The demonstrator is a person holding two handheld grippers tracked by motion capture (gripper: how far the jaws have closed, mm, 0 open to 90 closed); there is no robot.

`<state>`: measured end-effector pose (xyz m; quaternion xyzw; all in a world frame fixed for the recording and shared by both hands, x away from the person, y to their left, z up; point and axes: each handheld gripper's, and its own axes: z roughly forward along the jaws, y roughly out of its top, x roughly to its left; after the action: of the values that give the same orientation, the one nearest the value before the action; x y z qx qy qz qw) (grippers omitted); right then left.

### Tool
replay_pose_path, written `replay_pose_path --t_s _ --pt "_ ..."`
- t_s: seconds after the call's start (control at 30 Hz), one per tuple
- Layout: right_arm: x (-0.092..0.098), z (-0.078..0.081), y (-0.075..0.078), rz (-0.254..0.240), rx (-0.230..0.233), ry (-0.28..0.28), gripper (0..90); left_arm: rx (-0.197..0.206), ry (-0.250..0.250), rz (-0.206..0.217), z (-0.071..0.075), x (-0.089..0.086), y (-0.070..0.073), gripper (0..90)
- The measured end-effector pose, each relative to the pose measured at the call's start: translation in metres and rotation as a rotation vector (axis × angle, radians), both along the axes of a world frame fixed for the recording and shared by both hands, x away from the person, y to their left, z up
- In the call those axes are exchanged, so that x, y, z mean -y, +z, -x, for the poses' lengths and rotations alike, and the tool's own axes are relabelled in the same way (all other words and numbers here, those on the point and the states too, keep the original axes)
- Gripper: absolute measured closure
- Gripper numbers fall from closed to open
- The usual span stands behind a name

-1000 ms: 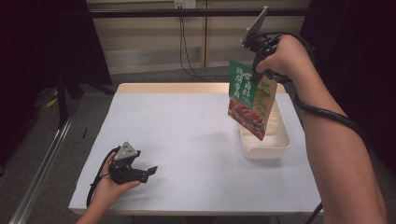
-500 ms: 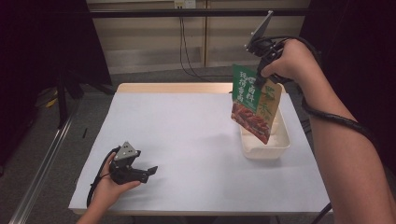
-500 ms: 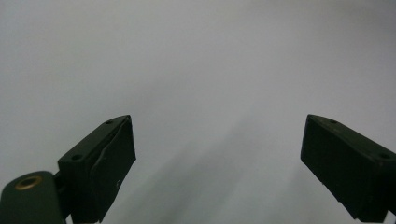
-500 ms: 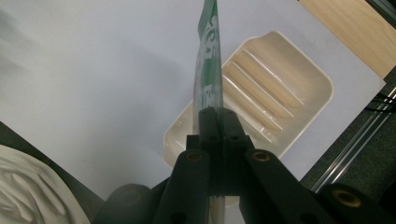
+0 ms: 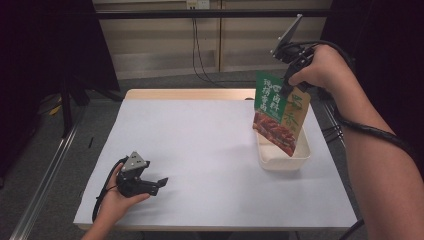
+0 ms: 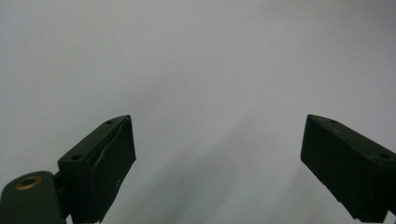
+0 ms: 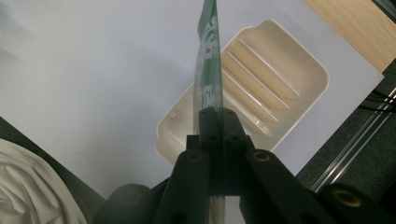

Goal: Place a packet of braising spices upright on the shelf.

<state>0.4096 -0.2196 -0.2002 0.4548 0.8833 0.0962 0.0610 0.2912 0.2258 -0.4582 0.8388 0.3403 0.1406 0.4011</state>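
My right tool [image 5: 289,86] was pinching the top edge of the green seasoning packet [image 5: 280,119], jaws pressed together on it, as the right gripper view confirmed [image 7: 215,122]. Over the last second I had carried the packet up and slightly toward three o'clock, so it hung above the cream ribbed tray [image 5: 299,157] at the counter's [image 5: 200,140] three o'clock side, its lower corner by the tray's near wall. I judged it was leaving the tray. My left tool [image 5: 159,182] stayed resting at seven o'clock, jaws spread, empty.
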Motion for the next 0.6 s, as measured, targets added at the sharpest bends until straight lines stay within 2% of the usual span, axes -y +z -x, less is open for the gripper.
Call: replay_pose_path --t_s 0.1,0.17,0.43,0.6 --pt "0.005 0.001 -0.002 -0.001 0.003 -0.001 90.0 -0.004 0.006 0.02 0.0 0.001 -0.001 9.9" --pt "0.007 0.002 -0.003 0.006 -0.008 -0.012 90.0 0.001 0.001 0.009 0.0 0.0 0.0 9.9" --pt "0.017 0.006 -0.007 -0.014 -0.026 -0.02 90.0 -0.002 0.006 0.012 0.0 0.0 0.0 9.9" --pt "0.022 0.008 -0.007 -0.021 -0.019 -0.02 90.0 0.0 0.009 0.009 0.001 0.0 0.0 9.9"
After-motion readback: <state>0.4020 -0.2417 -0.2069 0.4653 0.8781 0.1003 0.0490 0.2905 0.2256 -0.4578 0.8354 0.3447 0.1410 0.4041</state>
